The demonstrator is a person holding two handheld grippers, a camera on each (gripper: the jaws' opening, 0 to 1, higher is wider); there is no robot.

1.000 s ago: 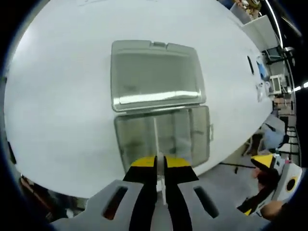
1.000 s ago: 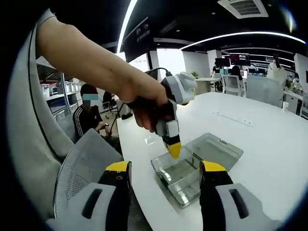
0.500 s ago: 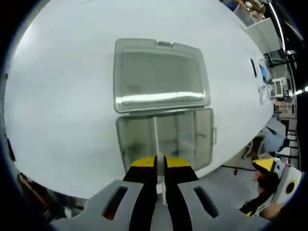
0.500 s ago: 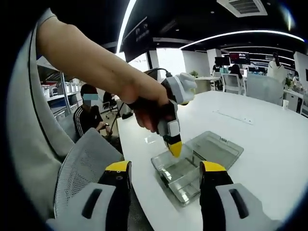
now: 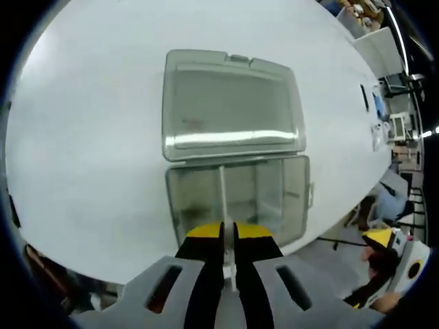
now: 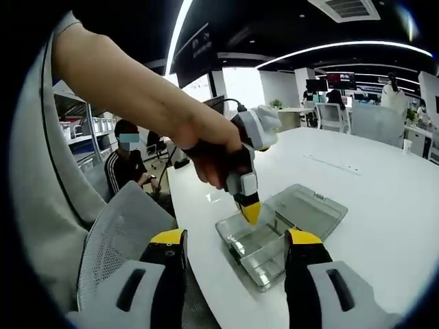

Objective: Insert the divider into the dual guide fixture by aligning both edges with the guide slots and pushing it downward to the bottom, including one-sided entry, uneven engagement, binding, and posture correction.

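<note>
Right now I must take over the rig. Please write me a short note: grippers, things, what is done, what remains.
Left gripper: shut on the clear divider, held above the open clear box on the white table.
Right gripper: open, holding nothing, away from the box at the table edge.
Done: divider gripped and lined up over the tray.
Left: whether its edges sit in the slots cannot be told; push it down to the bottom.

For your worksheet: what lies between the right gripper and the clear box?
Bare white table lies between the right gripper and clear box, in the right gripper view.

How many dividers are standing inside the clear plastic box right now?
2 visible: one divider left of centre below the left gripper, another toward the box's right end; more may be hidden.
</note>
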